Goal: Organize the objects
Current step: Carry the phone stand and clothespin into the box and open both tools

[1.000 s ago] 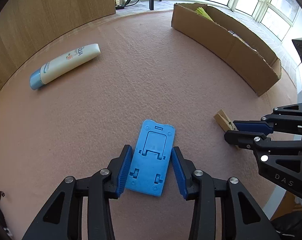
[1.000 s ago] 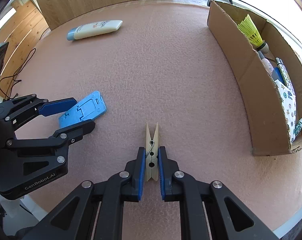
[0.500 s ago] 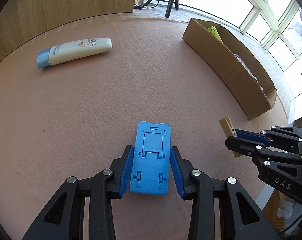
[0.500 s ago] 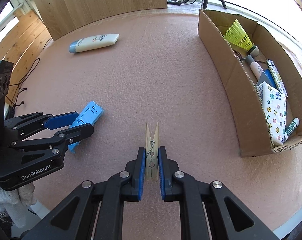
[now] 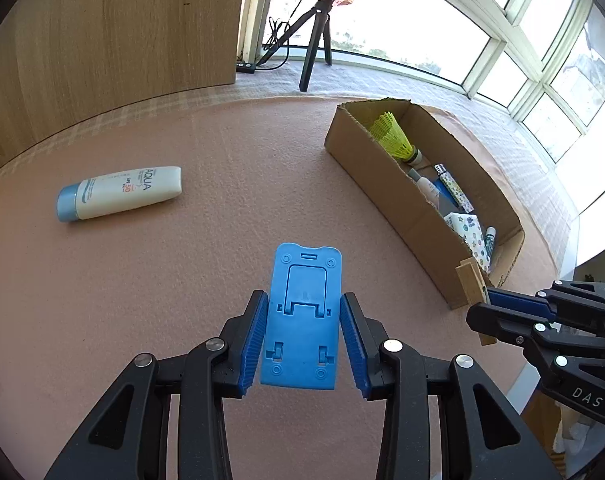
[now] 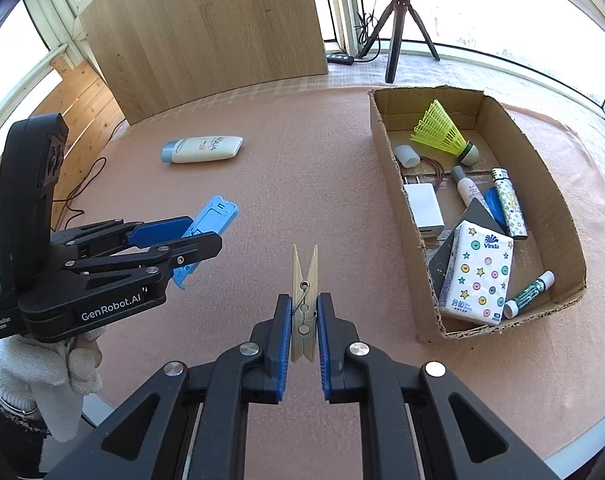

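My left gripper [image 5: 302, 320] is shut on a blue plastic phone stand [image 5: 302, 304] and holds it above the pink table mat; it also shows in the right wrist view [image 6: 206, 228], held by the left gripper [image 6: 194, 236]. My right gripper [image 6: 303, 320] is shut on a wooden clothespin [image 6: 304, 288], also lifted off the mat; the right gripper [image 5: 490, 308] and the clothespin [image 5: 472, 284] appear at the right of the left wrist view, near the box's near corner. A white sunscreen tube [image 5: 118, 194] with a blue cap lies on the mat at the far left.
An open cardboard box [image 6: 406, 216] stands on the right, holding a yellow shuttlecock [image 6: 442, 132], a white charger [image 6: 422, 204], a tissue pack [image 6: 478, 276], and several small tubes. A wooden panel [image 6: 206, 28] and a tripod [image 6: 398, 20] stand behind the table.
Both grippers have risen from the mat with their objects: the left lifted the blue stand, the right lifted the clothespin. The views now look from higher up and into the box.
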{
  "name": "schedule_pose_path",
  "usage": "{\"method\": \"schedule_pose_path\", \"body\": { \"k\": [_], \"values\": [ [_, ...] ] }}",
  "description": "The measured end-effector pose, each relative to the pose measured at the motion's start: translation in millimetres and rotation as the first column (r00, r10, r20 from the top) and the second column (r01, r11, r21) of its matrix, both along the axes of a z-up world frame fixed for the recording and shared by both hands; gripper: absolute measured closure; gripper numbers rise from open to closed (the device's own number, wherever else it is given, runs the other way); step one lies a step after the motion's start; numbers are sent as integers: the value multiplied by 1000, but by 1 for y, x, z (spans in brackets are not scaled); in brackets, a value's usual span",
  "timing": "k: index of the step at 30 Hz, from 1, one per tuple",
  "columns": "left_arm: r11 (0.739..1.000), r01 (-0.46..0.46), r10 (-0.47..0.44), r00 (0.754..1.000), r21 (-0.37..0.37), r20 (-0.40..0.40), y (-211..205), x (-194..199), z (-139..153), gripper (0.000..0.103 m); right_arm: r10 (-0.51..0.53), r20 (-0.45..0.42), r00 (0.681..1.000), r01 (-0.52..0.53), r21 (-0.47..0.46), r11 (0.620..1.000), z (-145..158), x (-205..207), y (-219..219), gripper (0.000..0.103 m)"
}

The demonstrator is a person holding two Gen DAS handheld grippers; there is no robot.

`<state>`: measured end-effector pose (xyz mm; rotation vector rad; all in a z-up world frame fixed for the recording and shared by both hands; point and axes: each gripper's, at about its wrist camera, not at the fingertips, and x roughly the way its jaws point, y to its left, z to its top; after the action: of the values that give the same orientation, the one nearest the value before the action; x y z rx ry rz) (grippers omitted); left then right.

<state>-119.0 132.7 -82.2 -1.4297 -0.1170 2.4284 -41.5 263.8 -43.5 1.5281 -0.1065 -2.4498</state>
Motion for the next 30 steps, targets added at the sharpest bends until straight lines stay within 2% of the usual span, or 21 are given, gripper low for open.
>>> {"method": "schedule_pose_path", "body": {
  "k": [8,13,20,30],
  "values": [
    [999,48,-48,997,0,-58,55,-29,26,63,-61,-47,997,62,15,998,19,-10,57,92],
    [998,71,-70,995,-1,-74,90,-48,32,63,-99,-68,993,102,31,994,23,-18,90,92],
    [995,102,-103,992,-19,-76,137,-78,30,63,-132,-64,989,135,39,990,18,-36,128,92],
    [992,121,-123,991,-37,-46,181,-114,9,63,-135,-24,991,136,35,990,-2,-54,151,92]
  ]
}}
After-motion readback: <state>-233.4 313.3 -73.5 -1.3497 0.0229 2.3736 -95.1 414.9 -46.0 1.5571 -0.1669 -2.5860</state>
